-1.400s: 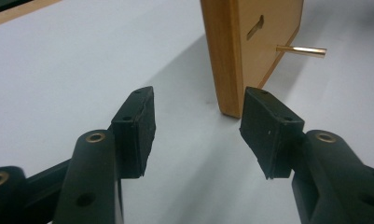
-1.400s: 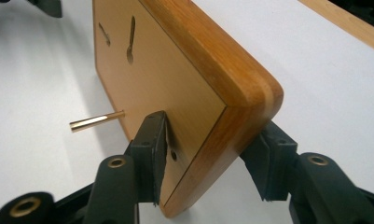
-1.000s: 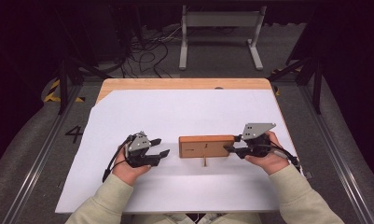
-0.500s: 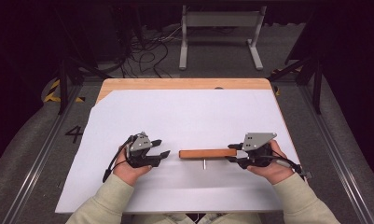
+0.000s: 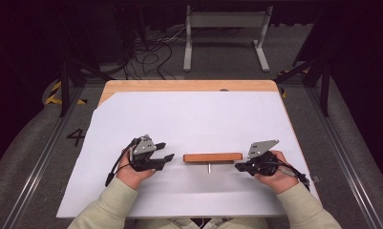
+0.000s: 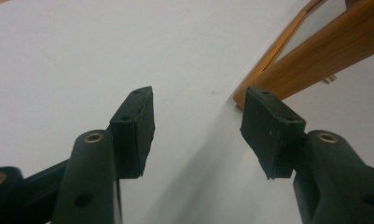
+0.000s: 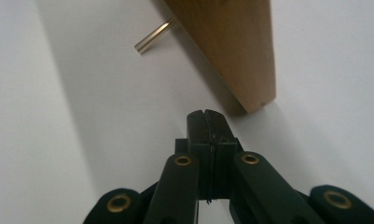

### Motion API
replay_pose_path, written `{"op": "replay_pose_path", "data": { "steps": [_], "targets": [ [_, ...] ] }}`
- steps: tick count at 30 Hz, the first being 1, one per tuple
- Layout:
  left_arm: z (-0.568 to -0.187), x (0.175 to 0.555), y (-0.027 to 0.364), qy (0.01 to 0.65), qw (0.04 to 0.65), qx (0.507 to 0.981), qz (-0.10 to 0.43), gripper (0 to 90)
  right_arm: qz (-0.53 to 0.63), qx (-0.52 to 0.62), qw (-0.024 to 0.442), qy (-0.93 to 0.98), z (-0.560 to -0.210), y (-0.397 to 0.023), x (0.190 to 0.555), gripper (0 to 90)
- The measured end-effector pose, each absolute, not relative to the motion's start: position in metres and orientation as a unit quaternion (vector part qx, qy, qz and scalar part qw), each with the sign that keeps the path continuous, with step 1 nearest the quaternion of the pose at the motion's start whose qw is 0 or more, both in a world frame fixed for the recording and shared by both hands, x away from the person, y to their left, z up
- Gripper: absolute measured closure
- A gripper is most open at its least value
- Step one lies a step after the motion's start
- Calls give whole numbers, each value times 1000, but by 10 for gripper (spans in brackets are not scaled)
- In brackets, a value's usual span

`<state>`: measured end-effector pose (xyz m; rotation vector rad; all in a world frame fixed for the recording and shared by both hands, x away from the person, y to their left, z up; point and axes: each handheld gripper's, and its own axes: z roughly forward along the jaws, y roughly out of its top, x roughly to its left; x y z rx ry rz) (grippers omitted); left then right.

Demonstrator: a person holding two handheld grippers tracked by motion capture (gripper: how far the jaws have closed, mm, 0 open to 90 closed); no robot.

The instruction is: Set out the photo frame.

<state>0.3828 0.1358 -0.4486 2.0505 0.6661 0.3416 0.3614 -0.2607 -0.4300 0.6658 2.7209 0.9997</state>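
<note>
The right tongs [image 5: 240, 167] are closed, pads pressed flat together with nothing between them; they have just been closing. In the right gripper view the tips [image 7: 207, 122] lie low over the white sheet [image 7: 72, 121], just short of the near corner of the wooden block [image 7: 231, 42] and apart from it. Beyond that corner a thin brass pin [image 7: 154, 36] sticks out from the block's side and rests over the sheet.

The left tongs [image 5: 166, 153] stand open and hold nothing. In the left gripper view the two pads [image 6: 137, 126] are well apart with bare sheet between them, and the block [image 6: 310, 60] lies ahead and off to the right-hand pad's side, its end near that pad but not touching.

From above, the block [image 5: 212, 157] lies flat between the two tongs, end-on to each, the pin [image 5: 208, 167] pointing toward the person. The sheet [image 5: 189, 119] covers the wooden worktop [image 5: 179, 85], whose far edge shows past it.
</note>
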Motion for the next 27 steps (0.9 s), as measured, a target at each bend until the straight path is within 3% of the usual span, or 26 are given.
{"op": "replay_pose_path", "data": {
  "steps": [27],
  "targets": [
    [-452,377,145,285,459,829,142,444,378,355,79,851,-446,-242,431,900]
  ]
}}
